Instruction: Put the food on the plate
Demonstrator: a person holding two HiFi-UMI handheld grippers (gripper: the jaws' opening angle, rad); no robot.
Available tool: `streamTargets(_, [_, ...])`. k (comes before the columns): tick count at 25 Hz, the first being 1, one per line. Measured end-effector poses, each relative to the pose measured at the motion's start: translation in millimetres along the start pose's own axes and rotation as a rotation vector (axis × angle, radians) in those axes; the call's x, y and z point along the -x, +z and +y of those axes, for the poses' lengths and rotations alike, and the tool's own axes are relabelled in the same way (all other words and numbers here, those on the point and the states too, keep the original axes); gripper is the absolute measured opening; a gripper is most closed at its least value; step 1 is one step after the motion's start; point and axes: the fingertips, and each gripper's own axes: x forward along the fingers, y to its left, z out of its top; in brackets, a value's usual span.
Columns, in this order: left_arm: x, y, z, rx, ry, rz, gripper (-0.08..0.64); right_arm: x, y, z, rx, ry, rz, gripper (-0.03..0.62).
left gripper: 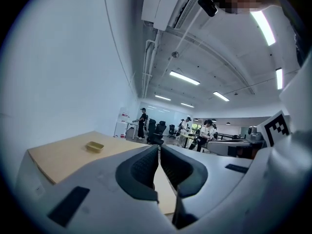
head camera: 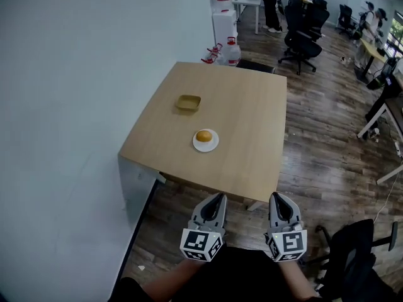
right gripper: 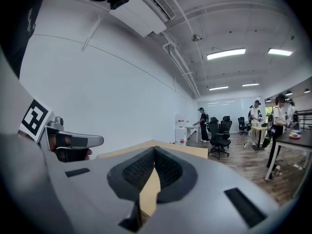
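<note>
Round golden-brown food (head camera: 203, 136) is sitting on the little white plate (head camera: 213, 146) near the surface's (head camera: 252, 124) middle. Left tongs (head camera: 217, 198) and right tongs (head camera: 276, 197) are both hanging pinched together, empty.

Open-plan office, this one. Wood-plank floor (head camera: 327, 124) runs right through, with a plain white wall (head camera: 82, 74) at nine o'clock. Up at one o'clock, black swivel chairs (head camera: 301, 39) cluster by white desks (head camera: 249, 2), and a person (head camera: 271, 5) stands at one of them. There's another person (head camera: 374, 17) and more desks out at two o'clock. Overhead are strip lights (right gripper: 225, 54), exposed pipes (left gripper: 148, 67) and an air conditioner (left gripper: 163, 4) high on the wall. A water jug (head camera: 232, 50) stands on the floor at twelve.
</note>
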Motion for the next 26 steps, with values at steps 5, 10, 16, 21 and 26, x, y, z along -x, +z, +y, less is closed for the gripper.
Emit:
streamTargets(5, [-15,6,11,0.008,0.014,-0.010,0.026,-4,7,-13,0.019,-0.018,-0.015,0.060])
streamTargets(10, [-26,11,16,-0.002,0.028,-0.019,0.026,-5,5,-28,0.009,-0.050,-0.003,0.060])
streamTargets(16, [-27,9,15,-0.037,0.014,-0.024,0.025,-6,9,-31,0.030,-0.053,-0.010,0.060])
streamTargets(21, [-23,1,18,0.015,0.035,-0.018,0.026,-3,2,-30,0.021,-0.050,-0.004,0.060])
streamTargets(26, [-23,6,21,0.017,0.054,-0.008,0.025,-5,4,-27,0.004,-0.035,0.009,0.060])
